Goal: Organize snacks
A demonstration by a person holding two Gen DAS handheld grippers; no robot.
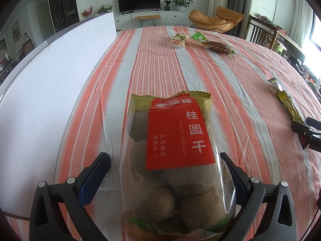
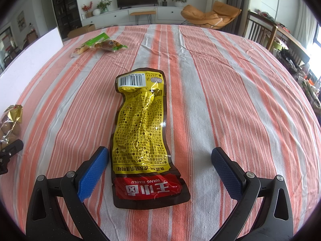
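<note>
Two claws, both wide open, each straddling a pack w/o gripping it. Left gripper (image 1: 165, 158): longan bag (image 1: 176, 160) lies between the pads, right pad touching or nearly touching the film, left pad apart w/ cloth showing in the gap. Bag's long axis runs straight ahead along the fingers, toward the far edge of the table (image 1: 230, 76).

Right gripper (image 2: 159, 156): yellow pouch (image 2: 140, 132) also lies lengthwise ahead, red end nearest, closer to the left pad; wide gap on the right side.

Each arm is nearest its own pack, so I'd judge a plain squeeze across the short axis does it.

Room: white board (image 1: 50, 90) stands along the table's left edge, near the left claw. Two small packs (image 1: 198, 42) sit by the far edge, well apart. Center and right of the cloth look open.
</note>
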